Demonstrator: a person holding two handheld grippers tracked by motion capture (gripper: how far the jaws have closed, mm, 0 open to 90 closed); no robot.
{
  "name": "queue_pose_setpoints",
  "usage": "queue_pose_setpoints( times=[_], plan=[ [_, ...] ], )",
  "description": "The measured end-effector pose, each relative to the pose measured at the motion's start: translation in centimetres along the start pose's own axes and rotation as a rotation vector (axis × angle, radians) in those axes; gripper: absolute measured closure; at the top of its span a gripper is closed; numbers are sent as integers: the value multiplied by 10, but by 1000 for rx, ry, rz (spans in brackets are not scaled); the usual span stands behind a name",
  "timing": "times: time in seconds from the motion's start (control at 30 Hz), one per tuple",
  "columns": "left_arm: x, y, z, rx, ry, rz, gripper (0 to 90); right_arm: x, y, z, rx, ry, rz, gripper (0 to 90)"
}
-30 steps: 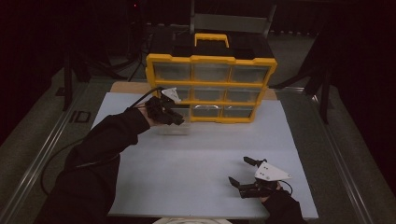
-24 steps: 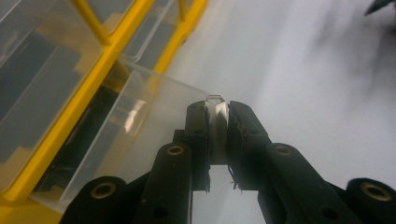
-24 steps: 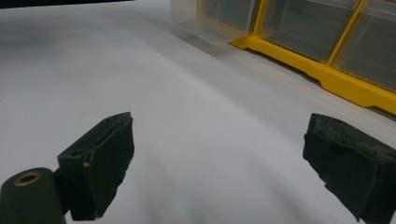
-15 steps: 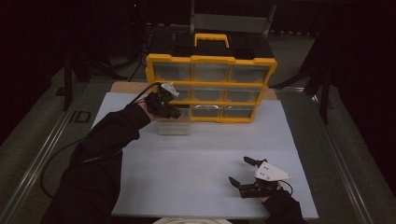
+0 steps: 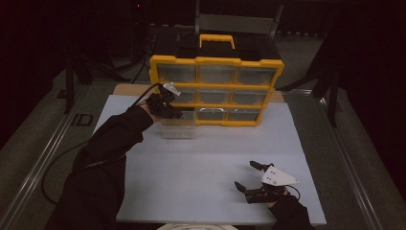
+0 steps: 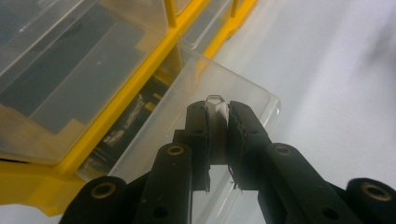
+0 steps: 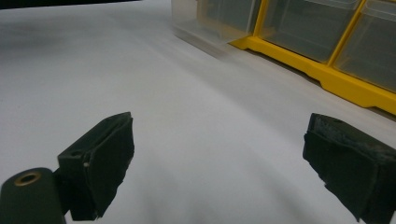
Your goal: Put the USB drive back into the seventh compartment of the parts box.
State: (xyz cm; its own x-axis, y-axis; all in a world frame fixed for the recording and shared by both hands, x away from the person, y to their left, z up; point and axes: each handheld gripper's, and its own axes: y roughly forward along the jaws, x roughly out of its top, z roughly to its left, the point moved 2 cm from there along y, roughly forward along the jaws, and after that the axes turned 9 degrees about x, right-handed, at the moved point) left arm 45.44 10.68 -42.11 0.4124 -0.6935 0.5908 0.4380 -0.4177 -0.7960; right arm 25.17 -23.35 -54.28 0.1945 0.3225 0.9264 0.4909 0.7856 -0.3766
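Jaws of left gripper pinch drawer tab.

The left gripper has drawn the clear drawer a little farther out of the yellow cabinet — the sleeve has shifted with it.

One organizer, two tools.

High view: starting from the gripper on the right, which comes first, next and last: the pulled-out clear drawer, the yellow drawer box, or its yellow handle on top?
1. Clear drawer, pulled out at the box's lower left, on the white mat; it is nearest the right gripper.
2. Yellow drawer box, standing behind it at the mat's far edge.
3. Yellow handle, on the box's top, farthest back.
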Motion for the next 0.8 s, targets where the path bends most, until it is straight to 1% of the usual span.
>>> queue_pose_setpoints(
  times=[0.17,0.23,0.3,0.4,0.43,0.7,0.73,0.77,0.8],
  plan=[
    [0,2,1,4,-17,-2,791,0,0,0,1,0,0,89],
    [-1,5,2,19,-29,-1,791,0,0,0,2,-1,-1,89],
    [-1,7,2,23,-29,3,791,0,0,0,1,0,-2,89],
    [-2,10,3,24,-39,2,791,0,0,0,3,0,-1,89],
    [-2,10,3,18,-45,1,791,0,1,0,2,-1,-2,89],
    [-8,22,4,21,-55,14,790,0,1,1,3,4,-2,89],
    [-9,23,4,12,-48,17,790,0,1,1,3,3,-2,89],
    [-10,24,3,30,-44,16,790,0,0,0,4,-2,0,89],
    [-10,24,3,30,-44,16,790,0,0,0,4,-2,0,89]
  ],
)
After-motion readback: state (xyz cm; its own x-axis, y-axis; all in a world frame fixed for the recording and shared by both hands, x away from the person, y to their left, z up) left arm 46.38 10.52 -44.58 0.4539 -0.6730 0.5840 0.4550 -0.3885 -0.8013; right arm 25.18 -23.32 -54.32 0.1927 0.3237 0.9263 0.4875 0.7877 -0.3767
